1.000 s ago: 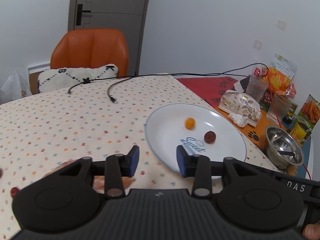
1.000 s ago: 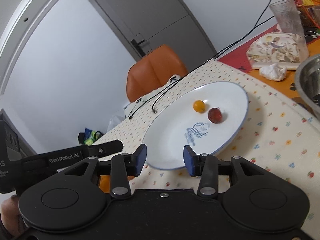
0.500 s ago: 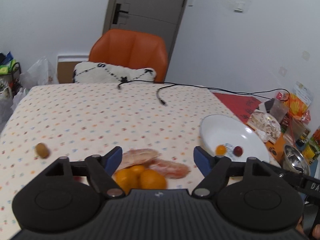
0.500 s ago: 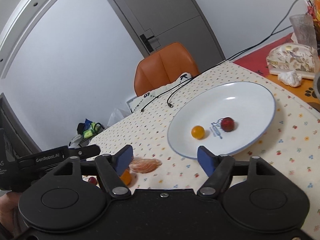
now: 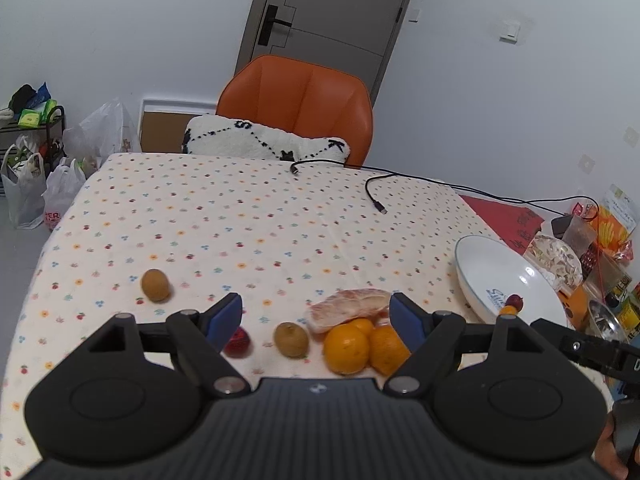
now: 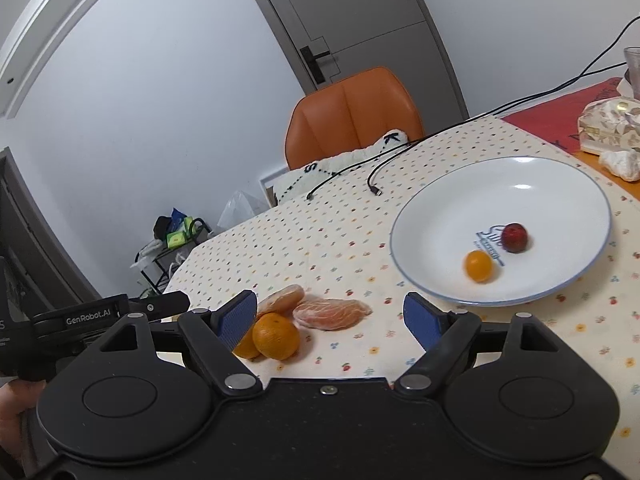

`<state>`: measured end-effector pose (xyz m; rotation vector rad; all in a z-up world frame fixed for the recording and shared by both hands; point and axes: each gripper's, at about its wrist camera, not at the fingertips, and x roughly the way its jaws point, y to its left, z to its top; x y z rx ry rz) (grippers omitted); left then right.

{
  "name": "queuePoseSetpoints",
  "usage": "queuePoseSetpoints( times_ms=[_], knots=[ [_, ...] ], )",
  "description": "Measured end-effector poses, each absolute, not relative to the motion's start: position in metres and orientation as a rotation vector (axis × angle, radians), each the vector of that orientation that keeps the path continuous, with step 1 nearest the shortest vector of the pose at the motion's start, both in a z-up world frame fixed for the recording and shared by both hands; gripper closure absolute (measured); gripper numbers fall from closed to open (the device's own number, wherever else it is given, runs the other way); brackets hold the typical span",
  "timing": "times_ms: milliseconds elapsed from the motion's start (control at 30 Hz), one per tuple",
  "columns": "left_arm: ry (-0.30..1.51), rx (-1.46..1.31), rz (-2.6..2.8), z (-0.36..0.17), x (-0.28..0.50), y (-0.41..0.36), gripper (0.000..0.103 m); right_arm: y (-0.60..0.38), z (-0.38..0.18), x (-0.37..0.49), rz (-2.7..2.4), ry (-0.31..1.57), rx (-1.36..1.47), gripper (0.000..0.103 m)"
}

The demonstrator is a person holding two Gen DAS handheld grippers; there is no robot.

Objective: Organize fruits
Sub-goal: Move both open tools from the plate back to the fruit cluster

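You hold both grippers, left gripper [image 5: 316,312] and right gripper [image 6: 330,314], spread and empty near the oranges [image 5: 346,346], probably to carry them to the plate [image 6: 560,184].

My left gripper [image 5: 316,316] is up over the bench [image 5: 248,216] with its fingers [image 5: 224,314] spread wide and nothing in them. Right below: two oranges [image 5: 347,347] touching, a peeled citrus piece [image 5: 352,308] just behind them, a brown kiwi-looking fruit [image 5: 291,339], and a small red fruit [image 5: 239,342]. Another brown one [image 5: 155,285] sits off left. The white plate [image 5: 488,268] on the right holds two tiny fruits.
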<state>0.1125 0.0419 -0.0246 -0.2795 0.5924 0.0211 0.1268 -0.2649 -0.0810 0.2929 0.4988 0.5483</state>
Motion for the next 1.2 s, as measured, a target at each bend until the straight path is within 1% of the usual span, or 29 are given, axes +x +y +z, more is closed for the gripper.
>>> queuePoseSetpoints(
  times_ms=[333, 533, 700, 967, 1000, 1100, 1167, 1200],
  knots=[
    [0.61, -0.31, 0.055, -0.038, 0.107, 0.074, 0.024, -0.232, -0.083, 0.128, 0.574, 0.563, 0.249, 0.023],
    [0.627, -0.335, 0.09, -0.049, 0.109, 0.086, 0.028, -0.222, -0.091, 0.135, 0.568, 0.635, 0.25, 0.023],
    [0.636, -0.351, 0.119, -0.058, 0.114, 0.098, 0.032, -0.208, -0.098, 0.14, 0.581, 0.647, 0.226, 0.023],
    [0.643, -0.366, 0.177, -0.069, 0.121, 0.118, 0.033, -0.193, -0.106, 0.149, 0.591, 0.659, 0.201, 0.023],
    [0.641, -0.368, 0.185, -0.07, 0.122, 0.121, 0.033, -0.191, -0.107, 0.151, 0.59, 0.663, 0.197, 0.024],
    [0.632, -0.37, 0.208, -0.073, 0.126, 0.128, 0.039, -0.188, -0.111, 0.157, 0.578, 0.667, 0.187, 0.029],
    [0.635, -0.383, 0.217, -0.075, 0.13, 0.134, 0.043, -0.187, -0.113, 0.161, 0.581, 0.675, 0.195, 0.039],
    [0.636, -0.388, 0.219, -0.077, 0.133, 0.136, 0.045, -0.186, -0.114, 0.162, 0.584, 0.674, 0.198, 0.04]
  ],
)
